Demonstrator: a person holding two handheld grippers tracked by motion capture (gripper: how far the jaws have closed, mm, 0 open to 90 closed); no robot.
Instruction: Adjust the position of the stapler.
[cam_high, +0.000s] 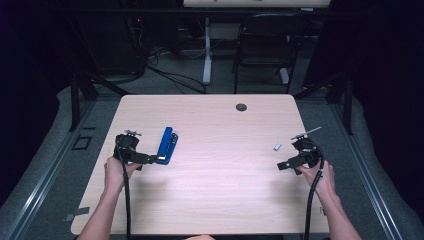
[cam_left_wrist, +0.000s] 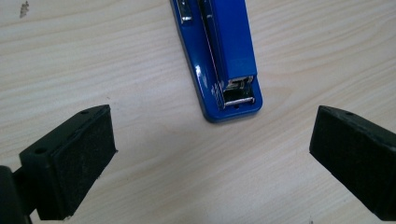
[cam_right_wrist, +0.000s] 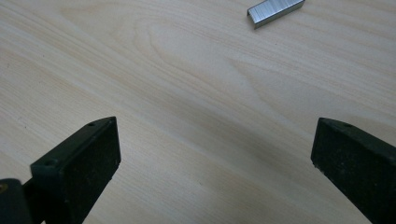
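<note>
Blue stapler just ahead of left tool, both tools spread wide, empty

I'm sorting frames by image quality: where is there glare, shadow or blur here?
High view: even light on the table, dark surroundings, soft detail. Left gripper view: sharp, small glints on the blue stapler. Right gripper view: staple strip crisp, a faint diagonal shadow across the wood.
</note>
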